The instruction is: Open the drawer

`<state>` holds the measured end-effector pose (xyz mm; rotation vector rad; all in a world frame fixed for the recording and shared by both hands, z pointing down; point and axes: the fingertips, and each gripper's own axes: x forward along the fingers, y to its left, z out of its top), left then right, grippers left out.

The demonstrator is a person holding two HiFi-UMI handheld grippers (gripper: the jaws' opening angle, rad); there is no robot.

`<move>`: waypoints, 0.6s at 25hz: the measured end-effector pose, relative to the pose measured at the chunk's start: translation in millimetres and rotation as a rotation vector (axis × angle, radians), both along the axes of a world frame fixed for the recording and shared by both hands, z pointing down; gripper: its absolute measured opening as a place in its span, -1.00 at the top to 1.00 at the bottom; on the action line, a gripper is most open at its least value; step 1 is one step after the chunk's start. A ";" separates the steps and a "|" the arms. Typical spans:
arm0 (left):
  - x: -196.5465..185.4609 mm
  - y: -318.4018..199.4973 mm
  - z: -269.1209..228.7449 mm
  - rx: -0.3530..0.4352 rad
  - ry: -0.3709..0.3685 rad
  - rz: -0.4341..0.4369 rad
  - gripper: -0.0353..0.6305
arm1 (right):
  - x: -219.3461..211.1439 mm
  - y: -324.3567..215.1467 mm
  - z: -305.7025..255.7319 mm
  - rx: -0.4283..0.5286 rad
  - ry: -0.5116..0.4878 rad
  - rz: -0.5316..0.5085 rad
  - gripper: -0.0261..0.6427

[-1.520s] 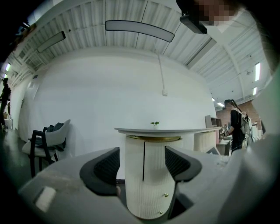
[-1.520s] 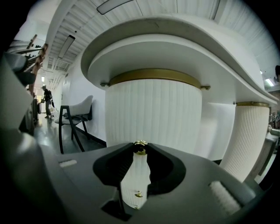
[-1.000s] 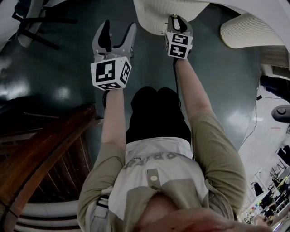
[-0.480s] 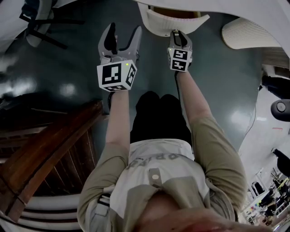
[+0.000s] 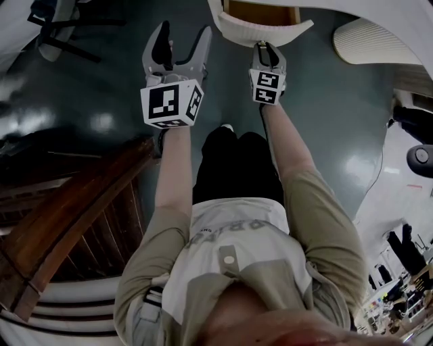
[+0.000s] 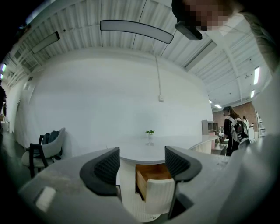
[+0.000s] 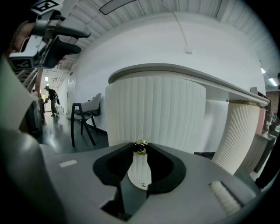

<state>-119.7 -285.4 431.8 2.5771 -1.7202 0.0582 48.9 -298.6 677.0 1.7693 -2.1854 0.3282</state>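
The drawer [image 5: 260, 32] has a white ribbed, curved front and stands partly pulled out of the round white cabinet, with its wooden inside [image 5: 260, 10] showing. My right gripper [image 5: 266, 47] is shut on the drawer's small gold knob [image 7: 140, 148], which sits pinched between the black pads. In the left gripper view the open drawer [image 6: 159, 192] shows its wooden side below the table top. My left gripper [image 5: 177, 42] hangs open to the left of the drawer, level, with nothing between its fingers [image 6: 105, 168].
A dark wooden frame [image 5: 67, 223] lies low at the left. A chair [image 5: 57, 27] stands at the far left and a white ribbed column [image 5: 379, 44] at the right. A small plant [image 6: 150, 132] sits on the table, and a person [image 6: 232, 127] stands far off.
The drawer has slid further out, and its wooden inside now shows. My right gripper came back with the knob. My left gripper rose a little, still open.
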 end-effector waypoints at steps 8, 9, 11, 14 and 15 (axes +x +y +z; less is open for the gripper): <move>6.3 21.9 -11.0 0.008 -0.001 0.005 -0.07 | 1.4 27.6 1.3 -0.013 -0.003 -0.006 0.61; 7.4 24.3 -12.3 0.009 -0.001 0.006 -0.08 | 1.6 30.6 1.6 -0.015 -0.002 -0.011 0.61; 9.8 28.9 -13.1 0.008 0.003 0.007 -0.07 | 2.5 35.3 2.0 -0.016 0.002 -0.020 0.61; 12.4 34.6 -13.8 0.013 0.002 0.010 -0.07 | 1.4 41.1 3.3 -0.019 0.001 -0.021 0.61; 13.2 36.6 -14.6 0.016 0.000 0.011 -0.07 | 0.9 43.1 3.6 -0.020 0.000 -0.020 0.61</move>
